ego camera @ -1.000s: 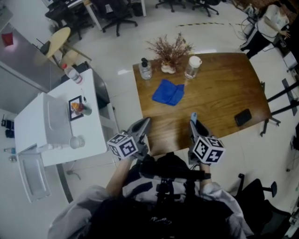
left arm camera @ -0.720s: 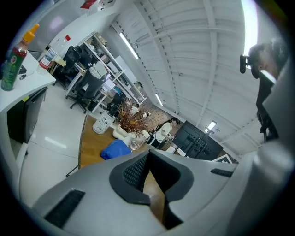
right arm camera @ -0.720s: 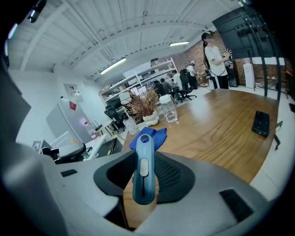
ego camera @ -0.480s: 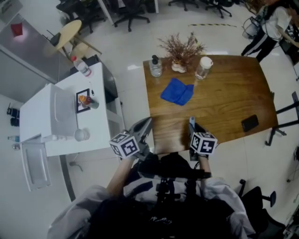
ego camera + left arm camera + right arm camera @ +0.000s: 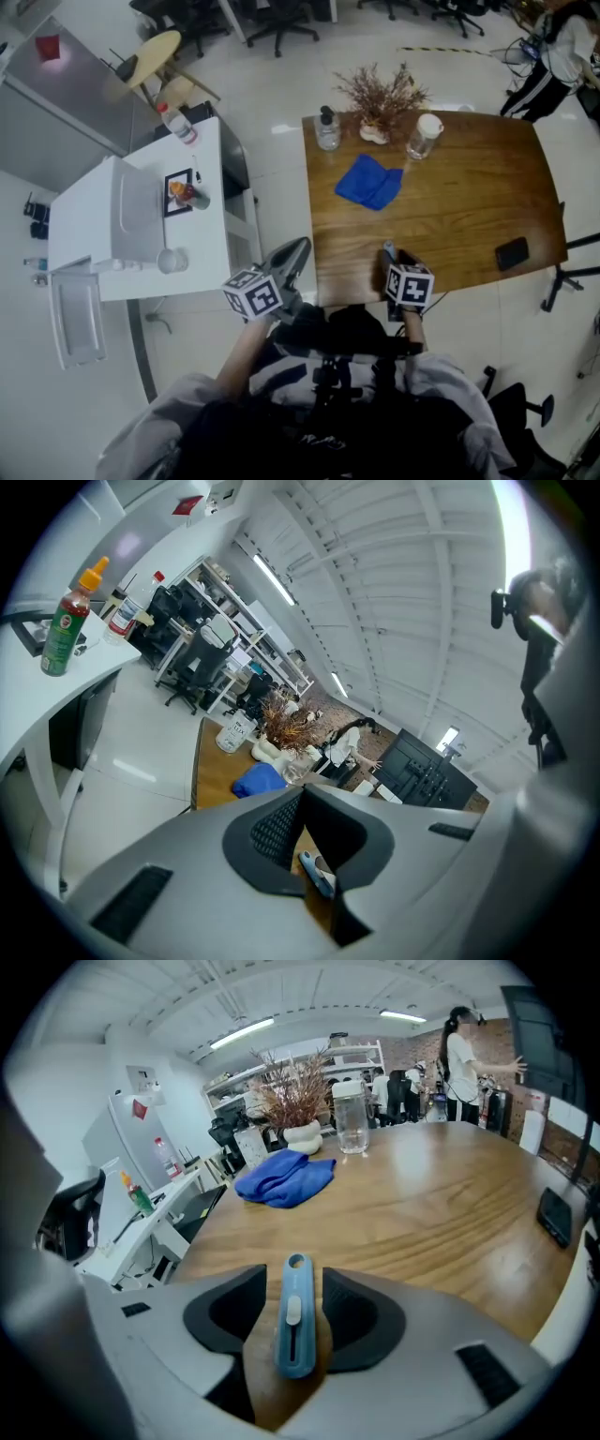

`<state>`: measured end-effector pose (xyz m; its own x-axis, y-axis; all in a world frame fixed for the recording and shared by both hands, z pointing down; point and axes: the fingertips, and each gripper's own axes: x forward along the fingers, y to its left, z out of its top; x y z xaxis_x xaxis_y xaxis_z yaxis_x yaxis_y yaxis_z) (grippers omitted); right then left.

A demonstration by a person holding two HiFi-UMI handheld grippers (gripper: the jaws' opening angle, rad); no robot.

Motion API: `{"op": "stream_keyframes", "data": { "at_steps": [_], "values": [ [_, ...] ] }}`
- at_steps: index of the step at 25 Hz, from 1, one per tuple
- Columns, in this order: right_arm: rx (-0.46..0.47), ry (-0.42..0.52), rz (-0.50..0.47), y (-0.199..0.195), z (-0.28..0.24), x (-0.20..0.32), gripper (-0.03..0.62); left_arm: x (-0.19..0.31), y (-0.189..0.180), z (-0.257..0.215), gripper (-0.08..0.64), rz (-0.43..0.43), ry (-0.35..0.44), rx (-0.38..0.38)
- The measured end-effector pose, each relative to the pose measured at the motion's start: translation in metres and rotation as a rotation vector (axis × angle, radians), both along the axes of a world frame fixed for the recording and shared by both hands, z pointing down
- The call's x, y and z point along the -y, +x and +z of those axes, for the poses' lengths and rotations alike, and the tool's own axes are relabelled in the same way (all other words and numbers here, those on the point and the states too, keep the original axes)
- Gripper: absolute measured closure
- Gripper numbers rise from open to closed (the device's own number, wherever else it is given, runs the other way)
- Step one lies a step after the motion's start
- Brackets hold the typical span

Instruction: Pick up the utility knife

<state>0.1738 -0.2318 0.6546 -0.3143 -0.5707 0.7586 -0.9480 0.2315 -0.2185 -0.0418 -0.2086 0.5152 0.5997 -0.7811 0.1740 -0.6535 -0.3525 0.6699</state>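
Two fingers of the right gripper point(image 5: 392, 255) are spreading around the blue utility knife point(image 5: 294, 1330), pads clear of it, so nothing is gripped. The knife lies flat at the near edge of the wooden bench point(image 5: 441, 1213), and by my reading it's not yet lifted: closing and raising remain. Left gripper point(image 5: 289, 255) hangs just off the bench edge, fingers clenched on nothing. Further out: blue cloth point(image 5: 281, 1178), dark phone point(image 5: 553, 1215), then lidded glass jar point(image 5: 351, 1127) and dried plant point(image 5: 295, 1101), all well apart, nothing blocking
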Motion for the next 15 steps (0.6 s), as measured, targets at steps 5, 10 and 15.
{"op": "stream_keyframes", "data": {
  "at_steps": [5,10,15],
  "values": [
    [0.131,0.087,0.115,0.016,-0.047,0.007,0.393,-0.001,0.005,0.002,0.554,0.012,-0.012,0.004],
    [0.338,0.166,0.224,0.028,-0.102,-0.001,0.404,-0.002,0.010,0.002,0.554,0.047,-0.007,-0.007],
    [0.470,0.248,0.341,0.041,-0.146,-0.020,0.527,-0.001,0.015,0.004,0.554,0.093,-0.005,-0.018]
  ]
}}
